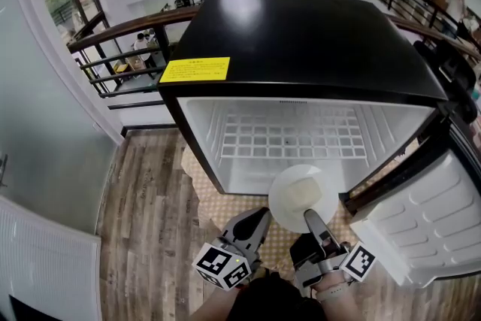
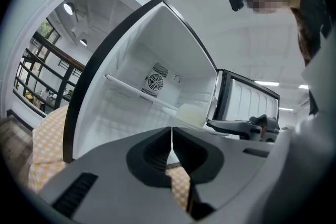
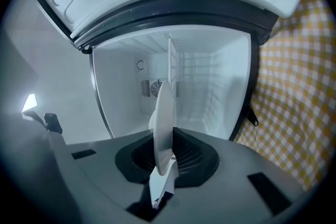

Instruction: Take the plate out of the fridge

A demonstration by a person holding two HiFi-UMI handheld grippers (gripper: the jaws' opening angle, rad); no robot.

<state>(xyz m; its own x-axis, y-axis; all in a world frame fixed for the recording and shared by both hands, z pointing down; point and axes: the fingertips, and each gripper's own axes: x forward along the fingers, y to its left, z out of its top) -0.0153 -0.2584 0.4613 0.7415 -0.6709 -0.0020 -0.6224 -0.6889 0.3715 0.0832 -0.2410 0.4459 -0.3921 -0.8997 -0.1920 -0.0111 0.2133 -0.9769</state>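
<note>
A round white plate (image 1: 301,195) hangs just outside the open mouth of the black fridge (image 1: 301,41). My right gripper (image 1: 310,217) is shut on its near rim. In the right gripper view the plate (image 3: 164,118) stands edge-on between the jaws of the right gripper (image 3: 167,152), with the empty white fridge interior behind it. My left gripper (image 1: 263,213) is beside it on the left, shut and empty. In the left gripper view the jaws of the left gripper (image 2: 171,131) meet in a thin line, and the plate (image 2: 191,113) shows pale ahead to the right.
The fridge door (image 1: 428,222) stands swung open at the right. A wire shelf (image 1: 293,135) lies bare inside. A yellow checked mat (image 1: 203,184) lies under the fridge on the wood floor. A grey wall (image 1: 45,146) runs along the left. Railings and people are far behind.
</note>
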